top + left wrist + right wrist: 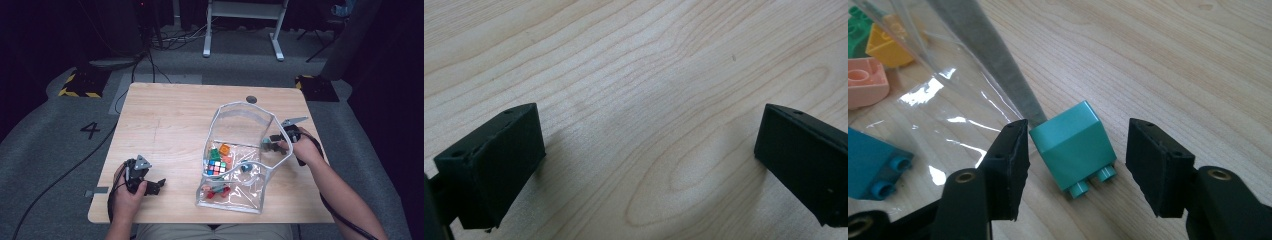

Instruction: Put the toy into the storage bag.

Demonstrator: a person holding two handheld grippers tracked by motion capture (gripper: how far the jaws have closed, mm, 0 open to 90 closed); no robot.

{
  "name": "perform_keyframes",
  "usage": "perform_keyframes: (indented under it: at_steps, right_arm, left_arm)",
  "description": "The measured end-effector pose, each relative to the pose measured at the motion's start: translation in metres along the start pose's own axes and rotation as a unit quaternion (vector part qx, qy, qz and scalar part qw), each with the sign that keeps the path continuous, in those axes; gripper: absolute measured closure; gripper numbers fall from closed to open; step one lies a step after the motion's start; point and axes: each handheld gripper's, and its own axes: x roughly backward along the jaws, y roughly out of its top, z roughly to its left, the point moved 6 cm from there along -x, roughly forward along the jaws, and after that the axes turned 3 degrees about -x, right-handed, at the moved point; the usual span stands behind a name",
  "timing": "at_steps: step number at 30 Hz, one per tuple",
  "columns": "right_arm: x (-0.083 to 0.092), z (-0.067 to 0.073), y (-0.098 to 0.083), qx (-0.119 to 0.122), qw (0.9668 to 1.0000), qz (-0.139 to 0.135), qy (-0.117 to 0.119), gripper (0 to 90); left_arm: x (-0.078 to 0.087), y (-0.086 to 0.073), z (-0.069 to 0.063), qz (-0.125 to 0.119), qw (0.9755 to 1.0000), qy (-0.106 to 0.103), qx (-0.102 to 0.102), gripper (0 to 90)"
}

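A teal toy block (1073, 142) lies on its side on the wooden table (175, 115), studs toward the camera, just outside the grey rim of a clear plastic pouch (240, 112). My right gripper (1079, 145) is low over the table, its jaws on either side of the block; a gap shows at the right pad, so it is open. In the high view the right gripper (269, 146) sits at the pouch's right edge. My left gripper (157, 186) rests near the table's front left, and its own view shows the left gripper (649, 165) open over bare wood.
The pouch holds a colour cube (216, 167), an orange block (224, 149), a green block (215, 154) and red pieces (217, 191). Inside it, in the right gripper view, lie a pink block (865, 82), a yellow block (888, 42) and a blue block (870, 162).
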Motion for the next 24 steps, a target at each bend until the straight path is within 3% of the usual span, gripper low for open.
perform_keyframes:
  at_steps: [7, 13, 22, 24]
  right_arm:
    - [-0.006, -0.004, 0.000, 0.008, 0.9999, 0.005, -0.009, 51.6]
    - [0.000, -0.006, 0.003, -0.004, 0.9998, 0.001, -0.019, 58.8]
    - [0.011, -0.006, 0.004, -0.018, 0.9996, 0.004, -0.019, 59.5]
    - [0.017, -0.007, 0.005, -0.012, 0.9996, 0.006, -0.025, 59.5]
  left_arm:
    - [0.000, 0.000, 0.000, 0.000, 1.0000, -0.001, 0.000, 0.0]
    - [0.000, 0.000, 0.000, -0.001, 1.0000, -0.001, 0.000, 0.0]
    - [0.000, 0.000, 0.000, -0.001, 1.0000, 0.000, 0.000, 0.0]
    - [0.000, 0.000, 0.000, 0.000, 1.0000, 0.001, 0.000, 0.0]
